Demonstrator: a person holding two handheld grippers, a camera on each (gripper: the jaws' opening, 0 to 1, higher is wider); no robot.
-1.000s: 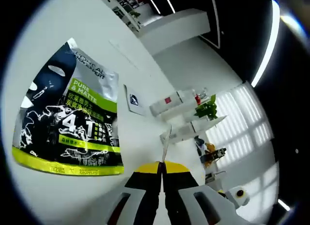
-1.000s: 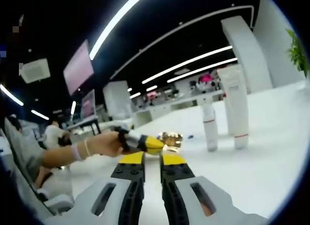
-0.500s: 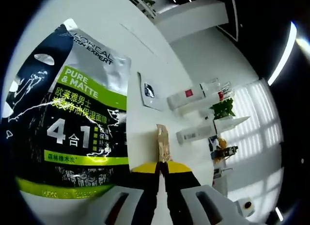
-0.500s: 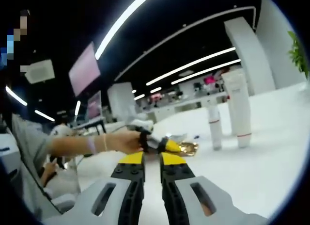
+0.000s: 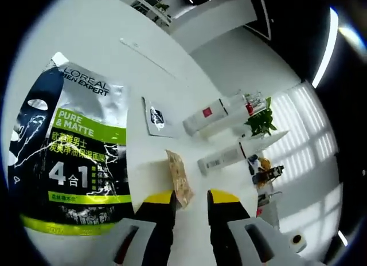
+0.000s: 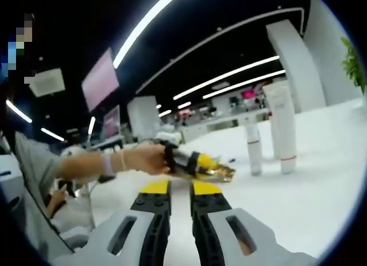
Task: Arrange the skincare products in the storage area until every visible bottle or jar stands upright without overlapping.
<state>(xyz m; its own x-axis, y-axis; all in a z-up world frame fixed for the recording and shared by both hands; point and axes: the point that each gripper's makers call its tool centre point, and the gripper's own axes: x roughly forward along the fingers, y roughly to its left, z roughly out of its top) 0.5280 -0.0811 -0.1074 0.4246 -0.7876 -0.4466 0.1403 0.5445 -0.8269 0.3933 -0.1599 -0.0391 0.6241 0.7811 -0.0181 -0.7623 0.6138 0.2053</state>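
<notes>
Bright, even light washes my left gripper view: the white table (image 5: 172, 65) is nearly blown out across the upper left, and shadows on it are faint. A ceiling strip light (image 5: 328, 45) glares along the right edge, and the slatted window (image 5: 307, 134) at right is overexposed. Fisheye bending curves every straight line toward the edges. In my right gripper view the upper half is dark, cut by long ceiling light strips (image 6: 146, 28) that bow with the lens. The tabletop (image 6: 321, 168) at lower right glows pale. The background is soft and slightly blurred; my own jaws at the bottom stay sharp.
</notes>
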